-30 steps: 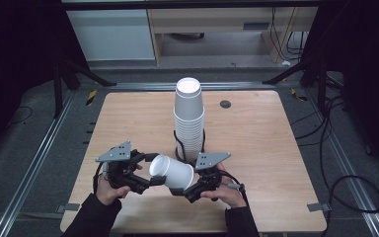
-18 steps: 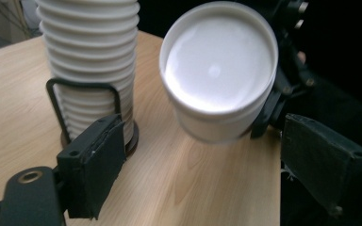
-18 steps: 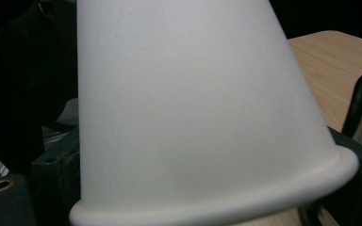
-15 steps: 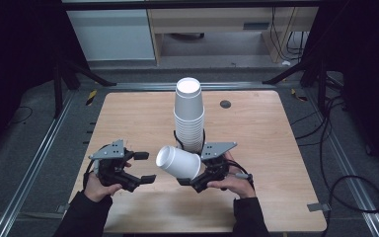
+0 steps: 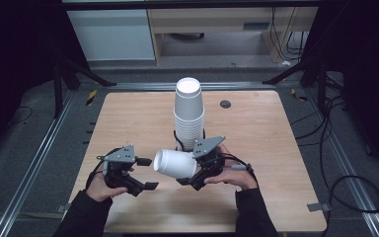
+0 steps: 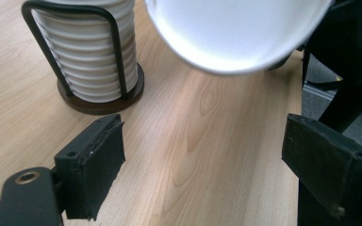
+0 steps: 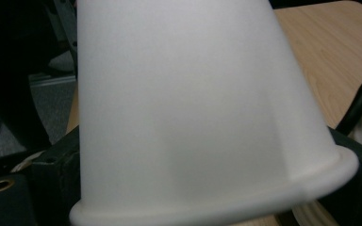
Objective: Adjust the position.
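A white paper cup (image 5: 174, 163) lies on its side in the air, its closed base pointing left. My right gripper (image 5: 196, 171) is shut on it near the rim. In the right gripper view the cup's wall (image 7: 193, 117) rises close up, with a black pad (image 7: 52, 165) pressed against its left side. My left gripper (image 5: 147, 174) stands open just left of the cup, apart from it. Its own view has the cup's base (image 6: 235, 33) above the open gripper (image 6: 207, 165). A tall stack of white cups (image 5: 189, 111) stands in a black wire holder (image 6: 118, 56) behind the held cup.
The wooden table (image 5: 276, 148) has bare room to the left and right of the stack. A small dark round cap (image 5: 225, 103) sits in the tabletop at the back right. Dark floor, metal rails and cables surround the table.
My left gripper has drawn back to the left, away from the cup. My right gripper has carried the cup slightly away from the person, toward the stack.
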